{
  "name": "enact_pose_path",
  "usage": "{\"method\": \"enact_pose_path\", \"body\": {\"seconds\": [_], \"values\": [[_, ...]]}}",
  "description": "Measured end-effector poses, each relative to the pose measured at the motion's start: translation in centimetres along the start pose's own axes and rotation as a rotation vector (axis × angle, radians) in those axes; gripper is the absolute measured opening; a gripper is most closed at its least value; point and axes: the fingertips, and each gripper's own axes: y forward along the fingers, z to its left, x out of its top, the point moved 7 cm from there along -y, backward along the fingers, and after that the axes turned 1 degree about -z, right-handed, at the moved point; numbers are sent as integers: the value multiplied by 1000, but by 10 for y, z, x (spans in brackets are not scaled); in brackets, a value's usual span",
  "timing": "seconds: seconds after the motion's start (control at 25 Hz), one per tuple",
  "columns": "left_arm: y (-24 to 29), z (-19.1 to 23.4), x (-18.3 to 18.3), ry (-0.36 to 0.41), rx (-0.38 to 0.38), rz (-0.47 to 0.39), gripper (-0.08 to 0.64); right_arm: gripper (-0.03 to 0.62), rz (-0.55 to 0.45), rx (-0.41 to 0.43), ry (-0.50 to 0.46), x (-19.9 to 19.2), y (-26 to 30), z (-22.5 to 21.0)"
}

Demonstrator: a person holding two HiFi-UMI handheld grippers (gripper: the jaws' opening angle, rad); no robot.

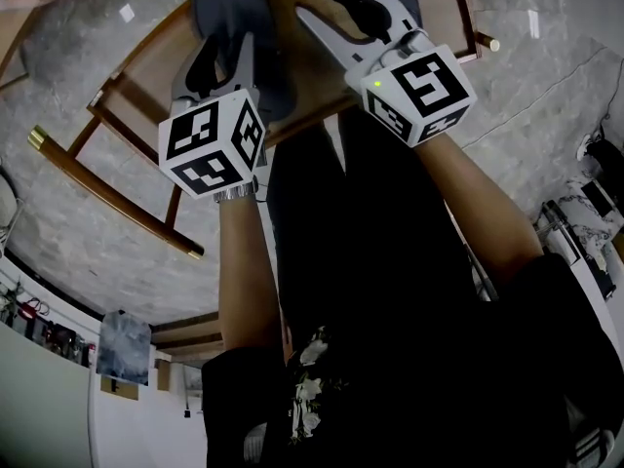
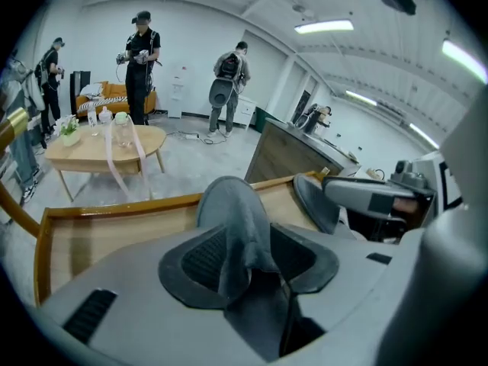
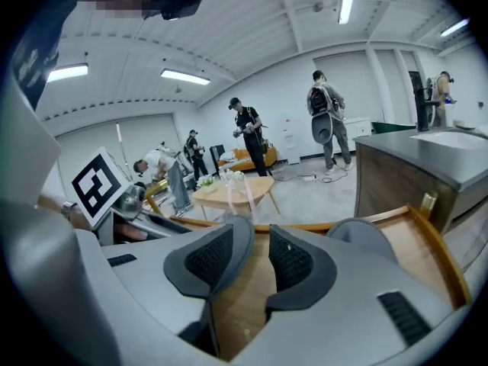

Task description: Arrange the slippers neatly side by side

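Note:
A grey slipper [image 1: 232, 6] lies on a low wooden rack [image 1: 127, 206]. In the left gripper view a raised fold of this slipper [image 2: 232, 212] stands between the pads of my left gripper [image 2: 252, 244]. The jaws are spread and do not press on it. In the head view my left gripper [image 1: 226, 47] points at the slipper's near end. A second grey slipper [image 3: 367, 239] lies just to the right of my right gripper [image 3: 259, 252], which is open with only the rack's wood [image 3: 415, 244] in its gap. The second slipper [image 2: 316, 201] lies close beside the first.
The rack's raised wooden rim [image 2: 114, 212] has brass-tipped rails [image 1: 37, 138] and stands on a marble floor. Behind it are a wooden coffee table [image 2: 99, 147], a dark counter [image 3: 415, 166] and several people standing. The holder's black trouser legs [image 1: 380, 261] fill the head view's centre.

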Motion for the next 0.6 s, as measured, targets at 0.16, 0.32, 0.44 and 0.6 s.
{"method": "enact_pose_path", "body": {"seconds": [0.16, 0.32, 0.44, 0.6], "values": [[12, -4, -6, 10, 7, 22, 165, 117, 33, -139, -25, 2, -30, -30], [26, -13, -20, 54, 54, 104, 160, 104, 176, -265, -40, -21, -48, -65], [35, -16, -23, 111, 109, 149, 150, 112, 295, -275, -51, -40, -38, -80], [36, -20, -22, 120, 172, 194, 148, 103, 440, -234, -45, -54, -25, -83]]}}
